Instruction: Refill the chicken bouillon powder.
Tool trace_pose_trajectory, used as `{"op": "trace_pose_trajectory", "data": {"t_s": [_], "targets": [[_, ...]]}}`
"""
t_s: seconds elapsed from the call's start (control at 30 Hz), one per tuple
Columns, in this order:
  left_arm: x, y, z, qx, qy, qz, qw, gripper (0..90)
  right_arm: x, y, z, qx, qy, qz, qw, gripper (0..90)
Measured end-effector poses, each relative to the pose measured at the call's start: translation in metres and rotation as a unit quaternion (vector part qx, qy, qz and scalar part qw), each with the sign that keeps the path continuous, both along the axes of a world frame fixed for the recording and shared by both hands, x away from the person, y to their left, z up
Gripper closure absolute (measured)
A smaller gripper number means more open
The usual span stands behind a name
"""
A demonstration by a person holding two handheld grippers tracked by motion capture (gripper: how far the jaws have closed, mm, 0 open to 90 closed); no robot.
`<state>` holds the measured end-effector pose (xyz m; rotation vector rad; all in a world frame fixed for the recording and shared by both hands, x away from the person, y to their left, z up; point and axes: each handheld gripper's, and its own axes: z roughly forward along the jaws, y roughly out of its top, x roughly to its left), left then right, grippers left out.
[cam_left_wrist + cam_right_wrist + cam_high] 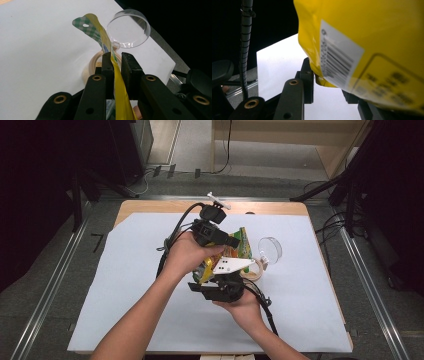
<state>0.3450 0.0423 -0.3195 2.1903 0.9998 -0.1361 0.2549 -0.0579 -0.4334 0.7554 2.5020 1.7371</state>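
Both grippers meet over the middle of the table, each working on one yellow snack bag held clear of the white sheet that covers the tabletop. Left gripper: in its own view the jaws stand nearly together with the bag's flat sealed top edge running up between them; the strip lies against the left jaw, with a thin gap on the right side, so the pinch looks light rather than firm. Right gripper: its view has the bag's yellow body and barcode label lying across the jaws, a lower corner of the bag seated between them; the right jaw is largely hidden behind the bag, so I cannot tell how tightly it bears. In the high view the two hands sit close, left above, right below, bag between. Beyond the bag, on the sheet, lie a clear round lid and, nearer, a roll of tape; both are untouched. Judgement: the bag is lifted and gripped at two ends, apparently ready to be pulled open; the seal looks intact, so opening remains to be done.
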Motion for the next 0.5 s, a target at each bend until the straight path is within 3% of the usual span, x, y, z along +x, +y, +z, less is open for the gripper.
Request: {"op": "trace_pose_trajectory", "data": {"t_s": [0.5], "targets": [[0.0041,0.0025,-0.0015,-0.004,0.01,0.003,0.9999,81.6,-0.0022,0.0007,0.002,-0.006,-0.006,-0.004,1.0,68.4]]}}
